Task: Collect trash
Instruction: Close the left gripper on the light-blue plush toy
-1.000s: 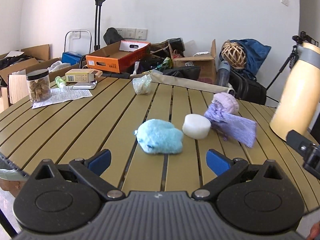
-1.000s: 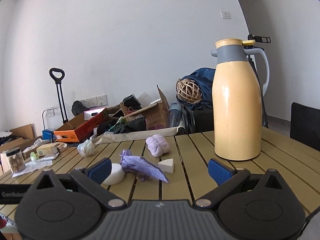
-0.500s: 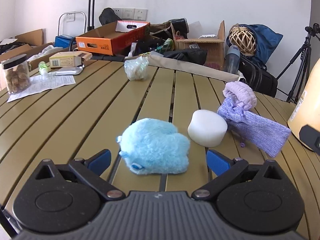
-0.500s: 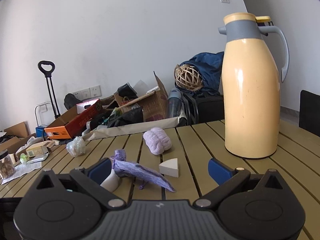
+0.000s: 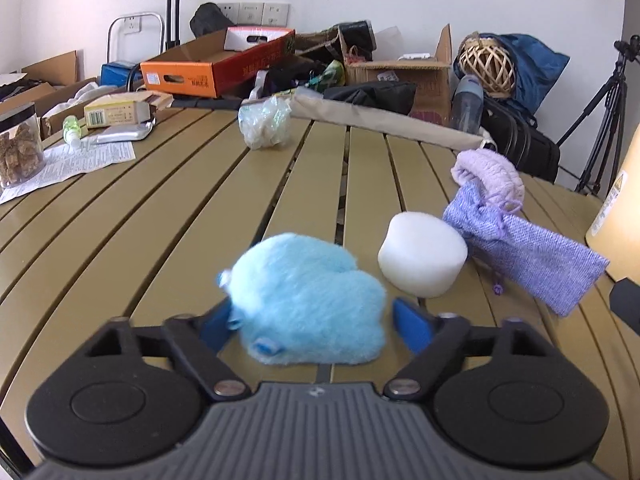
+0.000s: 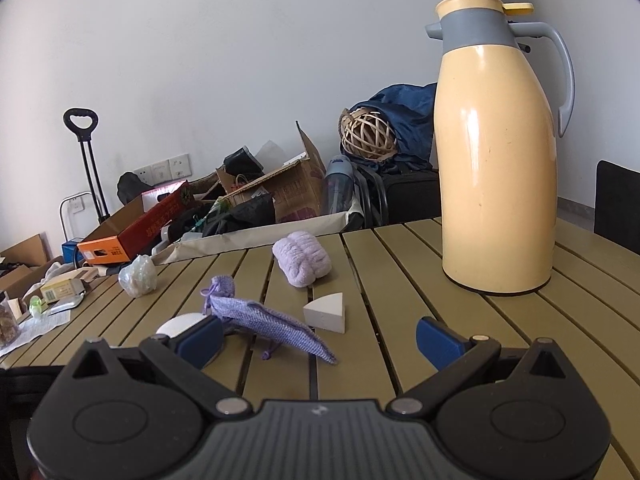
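A fluffy light-blue toy (image 5: 308, 304) lies on the slatted table (image 5: 160, 208) between the fingers of my left gripper (image 5: 312, 322). Its jaws are closing; the left pad touches the fluff and the right pad stands a little off it. Beside the toy are a white foam puck (image 5: 422, 258), a purple woven pouch (image 5: 524, 252) and a lilac knitted bundle (image 5: 490, 172). A crumpled plastic wad (image 5: 264, 122) sits farther back. My right gripper (image 6: 320, 340) is open just above the table, with the pouch (image 6: 264, 320) lying ahead between its fingers, untouched. A white wedge (image 6: 325, 312) lies close by.
A tall yellow thermos jug (image 6: 496, 160) stands at the right. At the table's left are a jar of snacks (image 5: 18, 144), a printed leaflet (image 5: 76, 162) and a small carton (image 5: 120, 110). Boxes and bags crowd the floor behind the table.
My left gripper has moved forward and down onto the blue toy, and its fingers have come in around it. The right gripper has edged closer to the pouch and the jug.
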### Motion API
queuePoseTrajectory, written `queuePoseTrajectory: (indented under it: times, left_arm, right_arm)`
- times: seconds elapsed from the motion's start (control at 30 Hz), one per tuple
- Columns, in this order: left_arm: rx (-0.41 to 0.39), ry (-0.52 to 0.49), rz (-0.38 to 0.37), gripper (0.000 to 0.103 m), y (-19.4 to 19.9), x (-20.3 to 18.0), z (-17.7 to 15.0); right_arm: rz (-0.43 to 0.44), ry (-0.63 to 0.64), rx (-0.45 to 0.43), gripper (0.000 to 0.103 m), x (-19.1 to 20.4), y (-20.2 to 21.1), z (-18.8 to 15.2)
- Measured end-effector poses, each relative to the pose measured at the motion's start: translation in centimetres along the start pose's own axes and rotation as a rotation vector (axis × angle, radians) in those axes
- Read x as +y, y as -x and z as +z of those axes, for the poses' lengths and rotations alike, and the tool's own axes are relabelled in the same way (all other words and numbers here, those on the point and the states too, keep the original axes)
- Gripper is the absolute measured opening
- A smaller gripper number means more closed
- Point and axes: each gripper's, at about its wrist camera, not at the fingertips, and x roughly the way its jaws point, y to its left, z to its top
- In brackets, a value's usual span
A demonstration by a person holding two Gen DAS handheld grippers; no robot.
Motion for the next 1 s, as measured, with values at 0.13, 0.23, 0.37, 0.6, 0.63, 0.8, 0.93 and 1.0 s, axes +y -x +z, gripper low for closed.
queuePoseTrajectory:
  times: [0.13, 0.23, 0.37, 0.6, 0.63, 0.8, 0.93, 1.0]
  left_arm:
    - [-0.009, 0.005, -0.014, 0.066, 0.3, 0.3, 0.0]
    - [-0.018, 0.01, -0.014, 0.066, 0.6, 0.7, 0.0]
    - [-0.05, 0.016, -0.029, 0.066, 1.6, 1.5, 0.2]
    - [-0.072, 0.04, -0.061, 0.066, 2.8, 3.5, 1.0]
    - [-0.071, 0.042, -0.064, 0.066, 2.8, 3.7, 1.1]
    - [-0.081, 0.059, -0.076, 0.066, 3.2, 5.3, 1.6]
    - [-0.086, 0.083, -0.078, 0.066, 3.5, 6.5, 2.1]
    - [-0.093, 0.087, -0.071, 0.066, 3.7, 6.9, 2.2]
  right_arm:
    - [0.001, 0.007, 0.0, 0.103, 0.2, -0.1, 0.1]
    - [0.003, 0.012, -0.002, 0.103, 0.5, -0.2, 0.1]
    - [0.003, 0.032, -0.002, 0.103, 1.2, -0.4, 0.0]
    - [-0.015, 0.082, 0.02, 0.103, 2.9, -1.3, 0.2]
    - [-0.022, 0.094, 0.021, 0.103, 3.2, -1.5, 0.4]
    - [-0.054, 0.176, 0.042, 0.103, 4.6, -2.9, 1.5]
    - [-0.087, 0.288, 0.098, 0.102, 5.8, -4.9, 1.8]
    - [-0.083, 0.317, 0.128, 0.102, 6.2, -5.9, 2.0]
